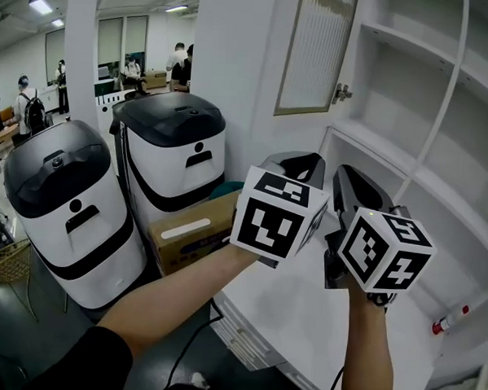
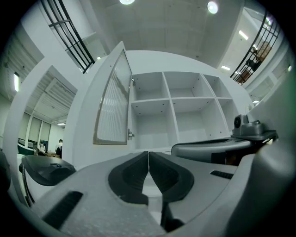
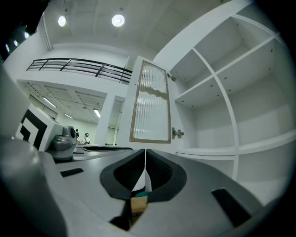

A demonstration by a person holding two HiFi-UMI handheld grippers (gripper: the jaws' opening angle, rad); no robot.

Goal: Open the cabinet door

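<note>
Above the white counter [image 1: 303, 315], the cabinet door [image 1: 317, 51] is hanging open beside bare shelves [image 1: 413, 85]. We are holding the left gripper [image 2: 148, 159] and right gripper [image 3: 145, 159] closed, empty, ideally keeping clear of the door's edge.

L claw [image 1: 301, 162], R claw [image 1: 352, 179] below open door [image 1: 317, 51].

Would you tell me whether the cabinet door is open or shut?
Open: the cabinet door stands swung out, baring the shelves.
</note>
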